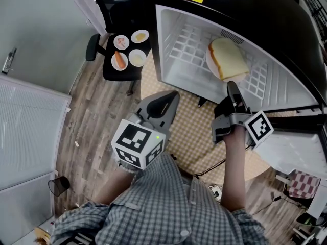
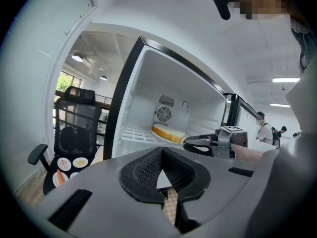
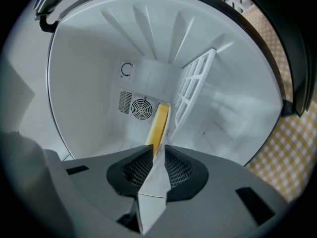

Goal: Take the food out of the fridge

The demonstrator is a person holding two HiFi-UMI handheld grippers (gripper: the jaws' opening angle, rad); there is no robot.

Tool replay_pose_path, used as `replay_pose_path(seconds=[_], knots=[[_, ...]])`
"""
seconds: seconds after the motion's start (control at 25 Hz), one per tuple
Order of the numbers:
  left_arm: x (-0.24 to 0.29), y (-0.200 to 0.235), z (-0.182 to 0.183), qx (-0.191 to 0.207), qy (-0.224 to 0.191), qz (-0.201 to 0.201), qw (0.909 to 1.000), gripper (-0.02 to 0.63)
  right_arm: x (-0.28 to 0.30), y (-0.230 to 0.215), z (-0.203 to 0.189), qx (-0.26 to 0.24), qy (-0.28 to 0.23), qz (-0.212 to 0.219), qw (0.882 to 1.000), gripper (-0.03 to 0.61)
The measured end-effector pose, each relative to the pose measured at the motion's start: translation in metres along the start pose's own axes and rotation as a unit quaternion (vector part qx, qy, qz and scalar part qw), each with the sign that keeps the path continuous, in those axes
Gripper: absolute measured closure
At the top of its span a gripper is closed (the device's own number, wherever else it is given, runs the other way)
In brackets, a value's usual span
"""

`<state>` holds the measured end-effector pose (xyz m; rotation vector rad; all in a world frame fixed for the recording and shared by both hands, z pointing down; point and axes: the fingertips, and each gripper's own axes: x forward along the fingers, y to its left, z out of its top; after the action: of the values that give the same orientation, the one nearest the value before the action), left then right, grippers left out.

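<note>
A thick slice of bread (image 1: 227, 57) lies on a white plate (image 1: 209, 60) on the wire shelf (image 1: 186, 45) inside the open fridge (image 1: 167, 34). My right gripper (image 1: 231, 86) is rolled onto its side and reaches into the fridge, its tips at the plate's near rim. Its jaws stand a little apart in the right gripper view (image 3: 155, 155), with the bread (image 3: 159, 125) edge-on just beyond them. Whether the pads touch the rim I cannot tell. My left gripper (image 1: 172, 95) hangs shut and empty in front of the fridge's left side, and from there it sees the bread (image 2: 168, 132) and the right gripper (image 2: 188, 144).
A black office chair (image 1: 127, 69) stands left of the fridge with several small plates of food (image 1: 129, 49) on its seat. A checkered mat (image 1: 194, 131) covers the floor below the fridge. A white wall panel (image 1: 30, 116) runs along the left.
</note>
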<state>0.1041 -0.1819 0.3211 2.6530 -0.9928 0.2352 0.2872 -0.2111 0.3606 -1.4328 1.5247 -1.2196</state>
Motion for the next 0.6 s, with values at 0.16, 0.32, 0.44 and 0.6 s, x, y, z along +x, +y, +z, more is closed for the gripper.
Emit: replay_pose_path(seconds=[0.16, 0.32, 0.44, 0.6], knots=[[0.0021, -0.0002, -0.0003, 0.0, 0.0, -0.002, 1.0, 0.607, 0.0043, -0.0032, 0.0012, 0.025, -0.004, 0.001, 1.0, 0.525], [0.0032, 0.0004, 0.0, -0.001, 0.001, -0.003, 1.0, 0.607, 0.0061, -0.0063, 0.0013, 0.031, -0.006, -0.003, 0.999, 0.525], [0.0048, 0.0008, -0.001, -0.004, 0.002, -0.005, 1.0, 0.607, 0.0059, -0.005, 0.0018, 0.027, -0.003, 0.0, 1.0, 0.526], [0.0104, -0.0019, -0.0024, -0.022, -0.001, -0.014, 0.9997, 0.607, 0.0059, -0.0016, 0.0001, 0.025, 0.003, 0.006, 1.0, 0.546]])
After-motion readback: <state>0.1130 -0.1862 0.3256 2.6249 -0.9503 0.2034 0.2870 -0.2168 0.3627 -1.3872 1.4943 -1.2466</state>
